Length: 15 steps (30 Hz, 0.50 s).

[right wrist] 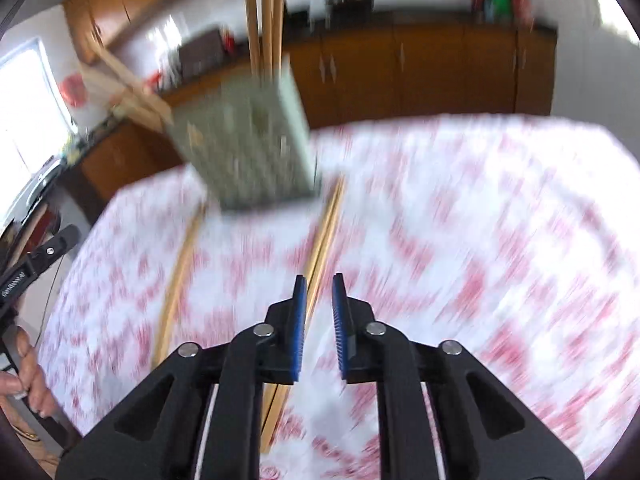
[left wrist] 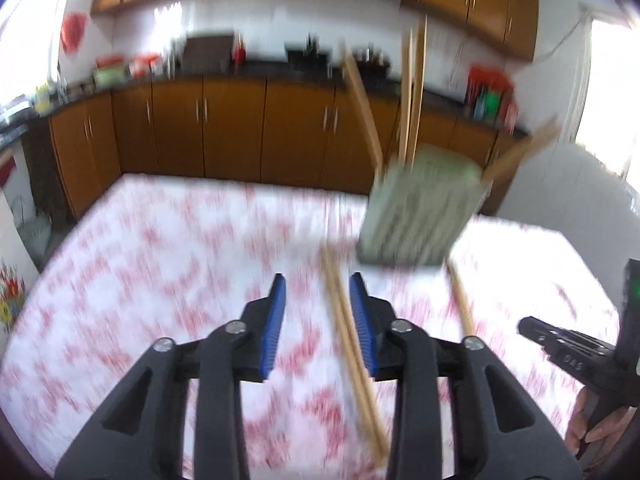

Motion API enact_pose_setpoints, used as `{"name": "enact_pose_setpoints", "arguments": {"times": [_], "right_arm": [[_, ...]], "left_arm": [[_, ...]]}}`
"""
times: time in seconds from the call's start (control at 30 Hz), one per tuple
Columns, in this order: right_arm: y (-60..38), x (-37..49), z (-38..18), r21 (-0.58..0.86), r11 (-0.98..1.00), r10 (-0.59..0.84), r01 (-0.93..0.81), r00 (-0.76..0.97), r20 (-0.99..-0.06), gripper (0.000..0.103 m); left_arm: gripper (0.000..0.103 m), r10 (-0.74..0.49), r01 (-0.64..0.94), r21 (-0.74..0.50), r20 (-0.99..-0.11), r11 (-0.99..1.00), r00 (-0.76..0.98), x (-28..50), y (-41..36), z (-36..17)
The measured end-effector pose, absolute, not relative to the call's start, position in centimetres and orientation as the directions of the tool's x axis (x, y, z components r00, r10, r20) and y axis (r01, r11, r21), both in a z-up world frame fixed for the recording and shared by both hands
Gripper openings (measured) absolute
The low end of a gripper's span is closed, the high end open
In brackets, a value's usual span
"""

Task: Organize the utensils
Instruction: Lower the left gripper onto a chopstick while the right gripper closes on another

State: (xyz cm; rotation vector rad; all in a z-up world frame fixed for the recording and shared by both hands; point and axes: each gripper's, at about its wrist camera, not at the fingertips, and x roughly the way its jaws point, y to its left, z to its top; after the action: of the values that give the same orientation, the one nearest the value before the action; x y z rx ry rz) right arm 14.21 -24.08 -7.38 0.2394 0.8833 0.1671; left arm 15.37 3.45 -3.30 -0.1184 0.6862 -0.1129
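A pale green slotted utensil holder (left wrist: 420, 208) stands on the table with several wooden chopsticks (left wrist: 412, 92) sticking up out of it. A pair of chopsticks (left wrist: 352, 352) lies on the cloth, running under my left gripper (left wrist: 318, 292), which is open and empty above them. Another chopstick (left wrist: 462, 300) lies to the right. In the right wrist view the holder (right wrist: 248, 148) is ahead on the left, the pair (right wrist: 320, 248) lies just left of my open, empty right gripper (right wrist: 320, 292), and a single chopstick (right wrist: 176, 288) lies further left. Both views are motion-blurred.
The table carries a white cloth with a red pattern (left wrist: 160, 260). Brown kitchen cabinets (left wrist: 224, 128) and a cluttered dark counter run behind it. The right gripper shows at the edge of the left wrist view (left wrist: 568, 348), and the left one in the right wrist view (right wrist: 36, 264).
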Motion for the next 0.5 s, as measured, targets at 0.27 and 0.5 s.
{"name": "enact_pose_setpoints", "arguments": {"times": [0.27, 0.5], "right_arm": [[-21.6, 15.8, -10.3, 0.255, 0.965, 0.244, -0.059, 0.553, -0.797, 0.014], [-23.0, 15.8, -11.2, 0.199, 0.980, 0.164, 0.000, 0.567, -0.807, 0.008]], "left_arm": [[0.028, -0.182, 0.095, -0.160, -0.726, 0.983, 0.663, 15.9, 1.8, -8.4], [0.022, -0.218, 0.109, -0.192, -0.762, 0.975, 0.610, 16.4, 0.3, -9.9]]}}
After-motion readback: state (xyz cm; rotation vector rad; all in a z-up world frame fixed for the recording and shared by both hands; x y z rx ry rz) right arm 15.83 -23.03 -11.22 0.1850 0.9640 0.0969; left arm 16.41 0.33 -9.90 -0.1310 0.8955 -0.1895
